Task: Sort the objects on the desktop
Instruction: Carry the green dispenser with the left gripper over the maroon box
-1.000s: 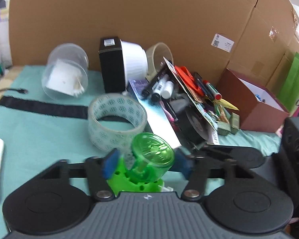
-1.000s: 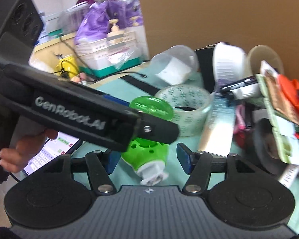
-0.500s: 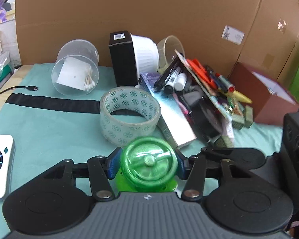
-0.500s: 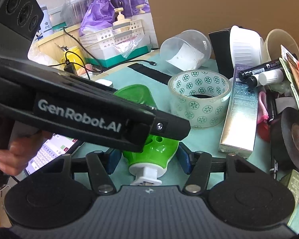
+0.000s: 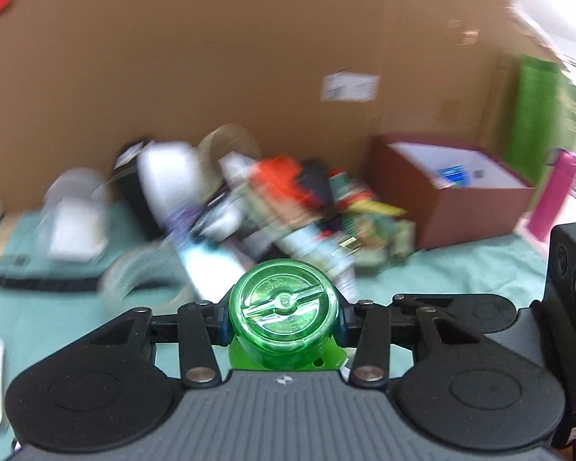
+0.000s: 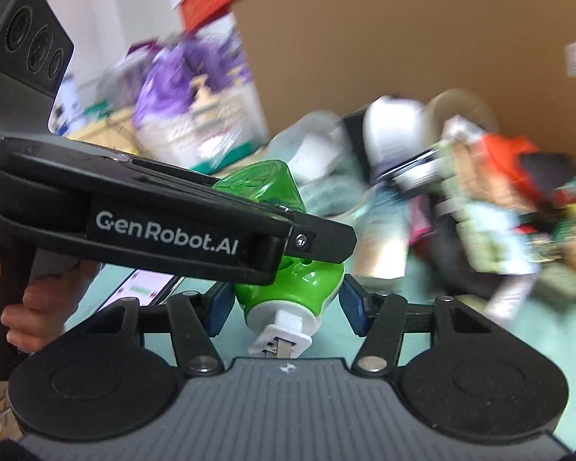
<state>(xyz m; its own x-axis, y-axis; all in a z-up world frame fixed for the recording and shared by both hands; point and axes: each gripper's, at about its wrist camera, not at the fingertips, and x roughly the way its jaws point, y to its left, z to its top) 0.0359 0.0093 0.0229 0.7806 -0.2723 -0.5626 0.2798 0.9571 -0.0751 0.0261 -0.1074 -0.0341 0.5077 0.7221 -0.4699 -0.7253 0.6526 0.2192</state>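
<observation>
A green plug-in device (image 5: pixel 284 317) with a clear green cap and a white plug base (image 6: pixel 288 296) is held above the teal mat. My left gripper (image 5: pixel 284 320) is shut on its green cap, and its black body crosses the right wrist view (image 6: pixel 165 230). My right gripper (image 6: pixel 286 303) has its blue pads on either side of the device's lower green body; contact is not clear. A blurred pile of pens, scissors and cards (image 5: pixel 307 207) lies behind, with a tape roll (image 5: pixel 142 272).
A brown box (image 5: pixel 453 196) with a white inside stands at the right, beside a pink bottle (image 5: pixel 553 196) and a green bag (image 5: pixel 541 115). A cardboard wall (image 5: pixel 211 57) closes the back. A phone (image 6: pixel 142 288) lies on the mat at the left.
Both grippers have lifted and swung right with the green device; the background is now blurred. The brown box has come further into the left wrist view.
</observation>
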